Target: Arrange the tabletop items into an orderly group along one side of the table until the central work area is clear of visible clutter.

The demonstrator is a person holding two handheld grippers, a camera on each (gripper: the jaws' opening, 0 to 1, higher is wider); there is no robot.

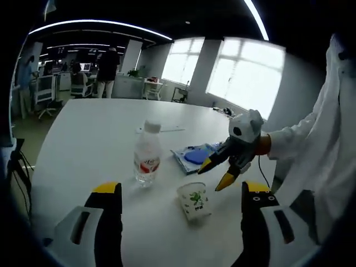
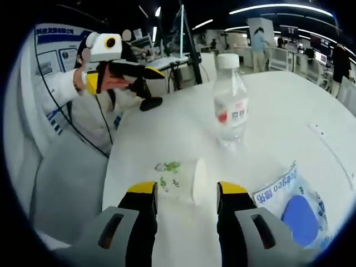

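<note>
A small paper cup (image 1: 194, 201) with a green print stands on the white table (image 1: 89, 144), just beyond my left gripper (image 1: 182, 190), whose jaws are wide apart and hold nothing. My right gripper (image 1: 211, 178) comes in from the right, open, its yellow tips just above the cup. In the right gripper view the cup (image 2: 181, 179) lies just past the open right gripper (image 2: 187, 189), and I cannot tell whether it is touched. A clear water bottle (image 1: 147, 156) (image 2: 230, 100) with a white cap and a blue packet (image 1: 194, 154) (image 2: 293, 206) sit behind. The left gripper (image 2: 158, 86) hovers at the far table edge.
A thin white strip (image 1: 161, 129) lies farther back on the table. A person in a white coat (image 1: 328, 139) stands at the table's side and holds both grippers. Desks, chairs and people (image 1: 105, 69) fill the office behind. Bright windows (image 1: 245, 75) line the far wall.
</note>
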